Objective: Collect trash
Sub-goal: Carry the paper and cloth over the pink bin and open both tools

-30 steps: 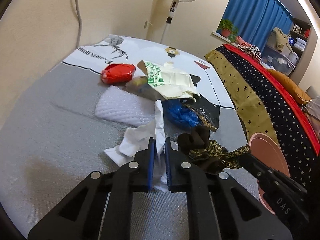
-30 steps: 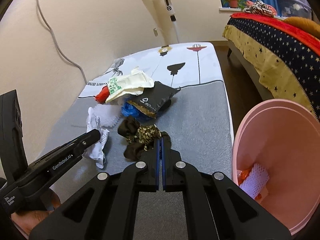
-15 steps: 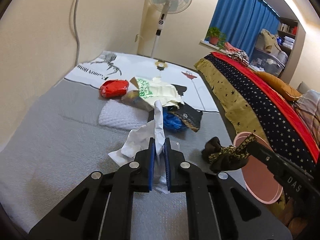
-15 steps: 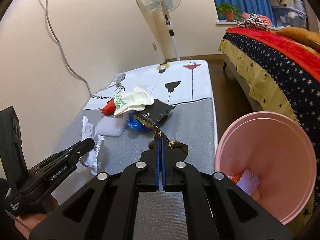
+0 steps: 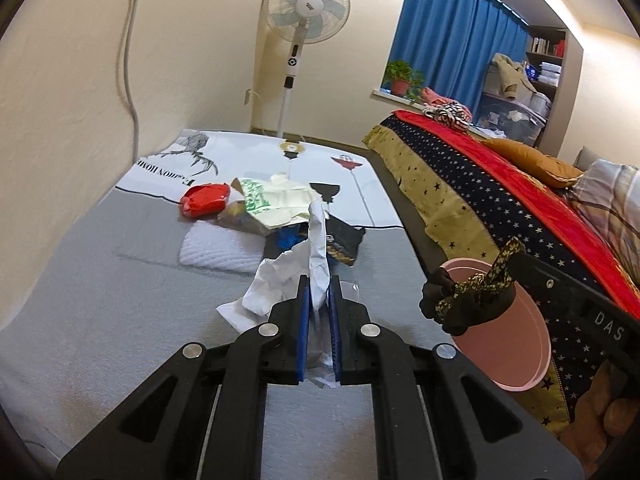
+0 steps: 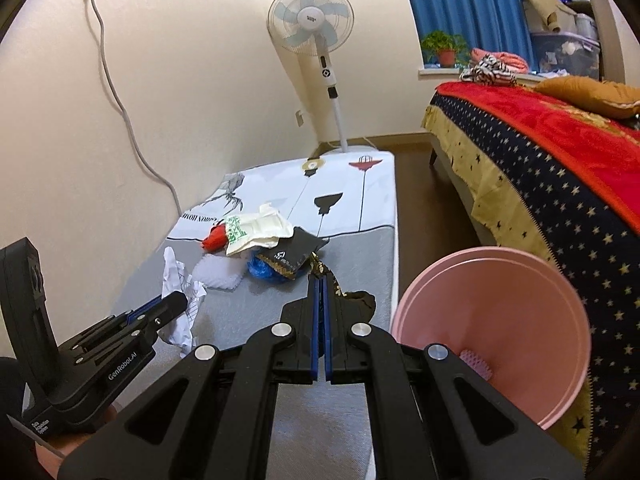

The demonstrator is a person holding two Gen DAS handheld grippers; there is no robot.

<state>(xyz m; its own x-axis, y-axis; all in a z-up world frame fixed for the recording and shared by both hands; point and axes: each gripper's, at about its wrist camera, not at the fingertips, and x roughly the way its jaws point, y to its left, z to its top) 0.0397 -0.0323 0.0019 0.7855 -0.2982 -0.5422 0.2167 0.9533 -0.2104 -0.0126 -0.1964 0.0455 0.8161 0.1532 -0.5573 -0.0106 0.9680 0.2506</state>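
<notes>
My left gripper (image 5: 319,284) is shut on a crumpled white paper (image 5: 296,268) and holds it above the grey mat; it also shows in the right wrist view (image 6: 178,280). My right gripper (image 6: 320,280) is shut on a black and gold wrapper (image 5: 464,300) and holds it raised at the near rim of the pink bin (image 5: 516,344). In the right wrist view the wrapper (image 6: 356,300) hangs below the fingers, left of the pink bin (image 6: 520,304). A pile of trash lies farther on the mat: a red bag (image 5: 205,199), a cream bag with green print (image 5: 276,200), a white foam net (image 5: 220,246).
A wall runs along the left of the mat (image 5: 100,300). A bed with a starred cover (image 5: 500,184) stands right, with a floor strip between. A standing fan (image 5: 302,12) is at the far end. The bin holds a pink foam net (image 6: 476,362).
My right gripper has lifted the black and gold wrapper off the mat and carried it right to the bin's rim. My left gripper has risen with the white paper.
</notes>
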